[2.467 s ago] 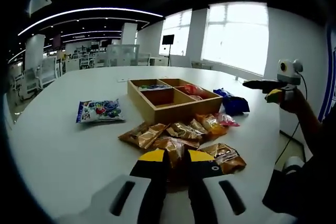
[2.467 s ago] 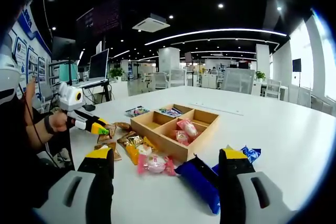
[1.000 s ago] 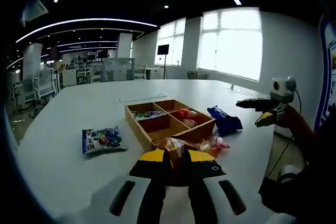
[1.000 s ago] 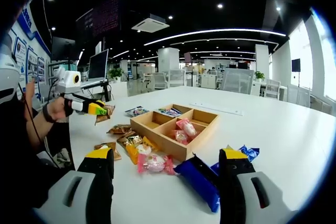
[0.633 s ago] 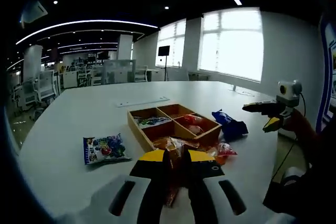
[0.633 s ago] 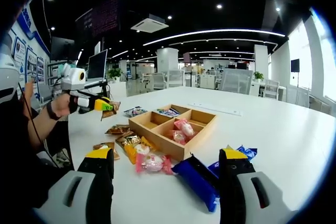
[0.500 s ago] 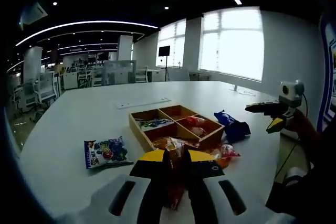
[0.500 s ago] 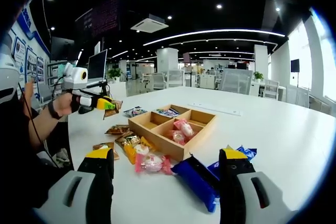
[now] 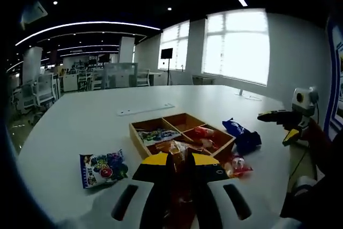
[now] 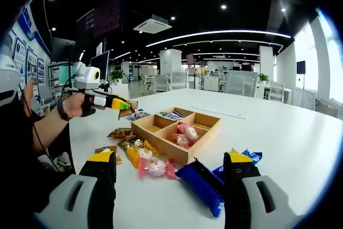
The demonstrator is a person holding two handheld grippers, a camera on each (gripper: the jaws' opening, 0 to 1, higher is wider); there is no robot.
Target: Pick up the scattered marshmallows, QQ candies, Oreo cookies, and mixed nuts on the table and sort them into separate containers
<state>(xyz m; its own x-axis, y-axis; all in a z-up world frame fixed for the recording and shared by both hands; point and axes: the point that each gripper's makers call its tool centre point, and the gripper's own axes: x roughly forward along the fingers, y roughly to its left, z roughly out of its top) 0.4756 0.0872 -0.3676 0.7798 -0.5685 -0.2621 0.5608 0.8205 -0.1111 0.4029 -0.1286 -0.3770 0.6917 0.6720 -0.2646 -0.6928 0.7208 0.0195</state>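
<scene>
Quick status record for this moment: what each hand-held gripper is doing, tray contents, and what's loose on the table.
left hand-held gripper: shut on a brown snack packet, held above the table
right hand-held gripper: open, empty, near the blue packets
wooden tray: four compartments; one holds pink-red packets, one a colourful packet
loose on table: brown packets, pink packet, candy bag

no legible text, packet printing too blurred

Snack packets [image 10: 155,167] before the divided tray [image 10: 206,130], on the table [image 10: 284,132]
</scene>
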